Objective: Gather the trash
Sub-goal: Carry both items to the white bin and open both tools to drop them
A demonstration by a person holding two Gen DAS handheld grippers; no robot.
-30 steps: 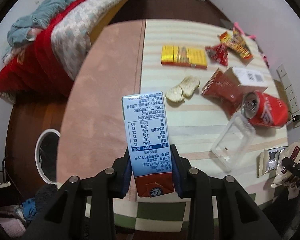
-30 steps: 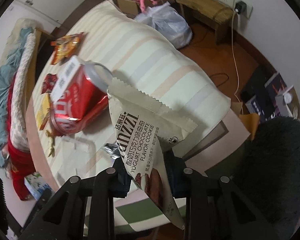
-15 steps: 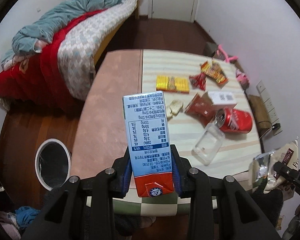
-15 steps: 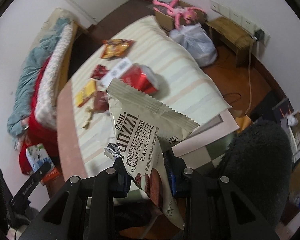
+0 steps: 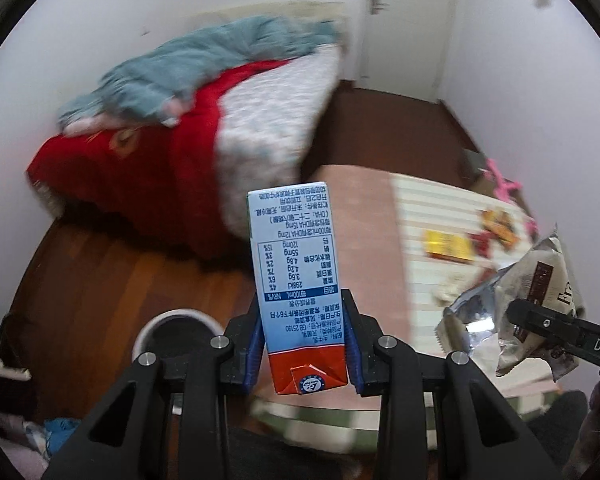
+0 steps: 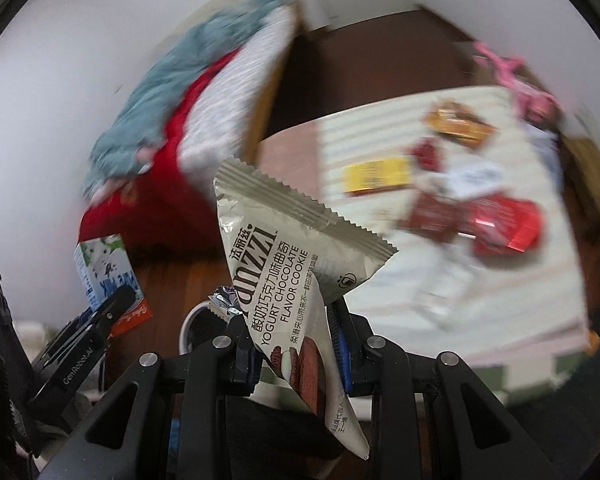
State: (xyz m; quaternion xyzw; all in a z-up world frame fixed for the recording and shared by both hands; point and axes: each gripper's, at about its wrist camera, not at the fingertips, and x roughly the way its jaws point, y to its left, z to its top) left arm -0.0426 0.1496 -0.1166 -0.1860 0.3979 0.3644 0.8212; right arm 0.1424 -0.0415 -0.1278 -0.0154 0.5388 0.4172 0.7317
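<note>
My left gripper (image 5: pixel 306 344) is shut on a blue and white milk carton (image 5: pixel 294 264) with an orange end, held upright above the floor. A white round bin (image 5: pixel 168 330) stands on the wooden floor just left of it, partly hidden by the fingers. My right gripper (image 6: pixel 294 346) is shut on a cream cookie wrapper (image 6: pixel 284 264) that droops below the jaws. From the left wrist view the same cookie wrapper (image 5: pixel 536 300) hangs at the right; from the right wrist view the milk carton (image 6: pixel 106 272) shows at the left.
A table (image 5: pixel 368 240) with a pink and striped cloth holds a yellow box (image 6: pixel 376 176), red wrappers, a red can (image 6: pixel 504 220) and a clear plastic tray. A bed (image 5: pixel 204 132) with red and teal bedding lies behind. A pink toy (image 6: pixel 504 68) sits far right.
Both grippers have lifted and pulled back from the table, swinging left over the floor with the carton and wrapper still held. The bin now lies close under the left gripper.
</note>
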